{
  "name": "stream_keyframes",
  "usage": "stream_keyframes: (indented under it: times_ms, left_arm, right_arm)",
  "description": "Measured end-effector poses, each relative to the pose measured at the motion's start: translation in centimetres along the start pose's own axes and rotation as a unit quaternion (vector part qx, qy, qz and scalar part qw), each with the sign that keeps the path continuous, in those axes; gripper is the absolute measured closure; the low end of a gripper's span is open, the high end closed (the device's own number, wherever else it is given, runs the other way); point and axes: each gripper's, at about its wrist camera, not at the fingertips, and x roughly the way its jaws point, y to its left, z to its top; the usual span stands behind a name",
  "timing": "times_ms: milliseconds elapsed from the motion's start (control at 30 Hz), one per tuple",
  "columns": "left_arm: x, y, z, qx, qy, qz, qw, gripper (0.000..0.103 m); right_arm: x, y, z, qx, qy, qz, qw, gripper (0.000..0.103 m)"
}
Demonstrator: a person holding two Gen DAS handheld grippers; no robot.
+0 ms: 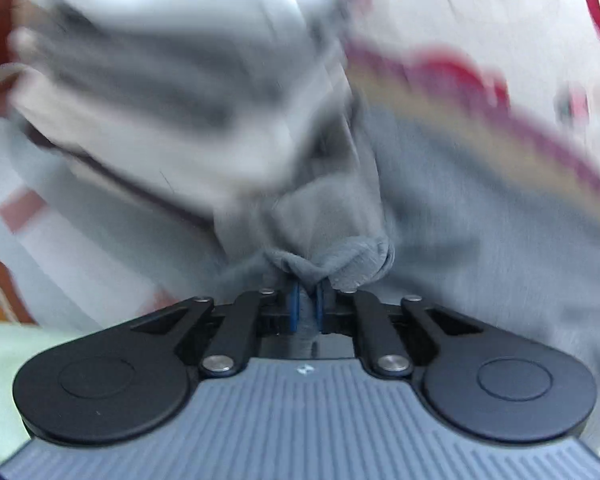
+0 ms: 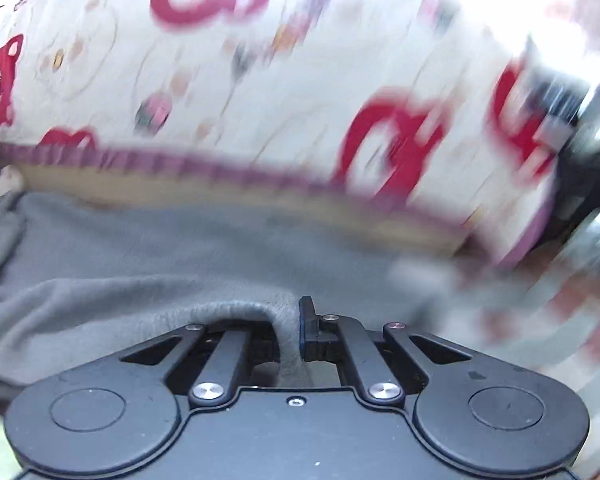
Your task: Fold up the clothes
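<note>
Both views are smeared with blur. To the left of the grey garment [image 1: 440, 220], pale folded cloth [image 1: 160, 80] is hard to make out. My left gripper [image 1: 307, 304] is clamped on a bunched edge of the garment, fabric squeezed between its blue pads [image 1: 295, 306]. My right gripper [image 2: 296, 328] pinches another fold of it, the left finger buried under fabric. Beyond the garment lies a white bedcover [image 2: 260, 100] with red cartoon prints.
</note>
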Motion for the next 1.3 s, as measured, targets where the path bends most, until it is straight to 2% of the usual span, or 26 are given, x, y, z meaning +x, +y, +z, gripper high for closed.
stream_keyframes:
  times_ms: [67, 133, 200, 233, 267, 300, 333, 367, 433, 467, 500, 600, 700, 800, 867, 933, 1000, 1067, 1100, 1200, 1267, 1300]
  left_arm:
    - [-2.4, 0.9, 2.4, -0.032, -0.044, -0.005, 0.9985, 0.097]
    - [-4.6, 1.9, 4.6, -0.062, -0.082, -0.009, 0.9947, 0.1]
    - [-5.7, 2.4, 5.8, -0.066, -0.115, 0.021, 0.991, 0.103]
    - [-5.8, 2.9, 6.1, -0.068, -0.12, 0.032, 0.9899, 0.103]
    - [-5.5, 3.4, 6.1, -0.075, -0.111, 0.033, 0.9905, 0.103]
    - [-4.9, 3.9, 5.7, -0.085, -0.09, 0.025, 0.992, 0.103]
    - [-4.2, 4.2, 5.0, -0.097, -0.065, 0.015, 0.9931, 0.103]
    - [-3.4, 4.3, 4.1, -0.106, -0.039, 0.006, 0.9936, 0.103]
    - [-2.2, 3.4, 2.2, -0.103, 0.002, -0.009, 0.9947, 0.102]
    - [-1.7, 2.8, 1.4, -0.098, 0.021, -0.017, 0.9948, 0.101]
    - [-1.2, 2.1, 0.6, -0.092, 0.039, -0.024, 0.9947, 0.1]
    - [0.1, -0.2, -0.8, -0.058, 0.074, -0.026, 0.9952, 0.097]
    - [0.8, -1.8, -1.8, -0.026, 0.094, -0.033, 0.9947, 0.093]
    - [1.0, -2.4, -1.8, -0.019, 0.106, -0.024, 0.9939, 0.079]
    - [0.5, -2.1, -1.5, -0.039, 0.115, -0.018, 0.9924, 0.068]
    - [0.5, -1.5, -1.8, -0.066, 0.131, -0.014, 0.9891, 0.057]
    - [0.8, -1.0, -2.3, -0.093, 0.172, -0.018, 0.9806, 0.055]
    - [0.9, -0.9, -3.1, -0.107, 0.201, -0.032, 0.9732, 0.053]
    - [1.0, -0.8, -3.4, -0.112, 0.207, -0.038, 0.9712, 0.051]
    - [1.3, -0.5, -3.7, -0.121, 0.202, -0.048, 0.9706, 0.048]
    - [1.4, -0.2, -3.8, -0.125, 0.195, -0.056, 0.9712, 0.045]
    - [1.3, 0.0, -3.8, -0.128, 0.192, -0.059, 0.9713, 0.045]
  right_arm:
    - [-2.9, -1.0, 1.8, -0.02, -0.039, -0.039, 0.998, 0.1]
    - [-4.6, -2.9, 3.7, -0.005, -0.045, -0.058, 0.997, 0.1]
    - [-3.9, -5.1, 4.5, 0.001, -0.025, -0.09, 0.996, 0.098]
    - [-2.3, -6.3, 4.3, -0.005, 0.008, -0.101, 0.995, 0.097]
    - [0.2, -7.4, 3.7, 0.003, 0.047, -0.105, 0.993, 0.095]
    - [2.7, -8.6, 3.1, 0.012, 0.085, -0.109, 0.99, 0.084]
    - [5.4, -9.4, 2.0, 0.013, 0.124, -0.099, 0.987, 0.086]
    - [7.8, -9.8, 0.5, 0.008, 0.152, -0.096, 0.984, 0.083]
    - [11.7, -9.4, -2.3, 0.006, 0.212, -0.118, 0.97, 0.083]
    - [12.4, -9.1, -3.2, 0.015, 0.219, -0.133, 0.967, 0.082]
    - [12.5, -8.5, -3.7, 0.024, 0.214, -0.135, 0.967, 0.075]
    - [11.2, -6.6, -3.9, 0.033, 0.183, -0.112, 0.976, 0.059]
    - [8.1, -4.7, -4.0, 0.006, 0.159, -0.097, 0.983, 0.059]
    - [4.9, -3.8, -4.2, 0.011, 0.146, -0.049, 0.988, 0.058]
    - [2.9, -3.1, -4.6, 0.035, 0.132, 0.009, 0.991, 0.057]
    - [1.6, -1.7, -5.2, 0.043, 0.125, 0.076, 0.988, 0.056]
    - [1.2, 1.7, -5.4, -0.007, 0.134, 0.109, 0.985, 0.056]
    - [1.0, 5.9, -5.3, -0.082, 0.144, 0.129, 0.978, 0.056]
    - [0.9, 7.5, -5.0, -0.098, 0.135, 0.163, 0.972, 0.056]
    - [1.2, 10.4, -3.9, -0.067, 0.139, 0.276, 0.949, 0.056]
    - [1.4, 11.2, -3.7, -0.048, 0.145, 0.312, 0.938, 0.053]
    - [1.2, 11.6, -4.0, -0.05, 0.146, 0.315, 0.937, 0.045]
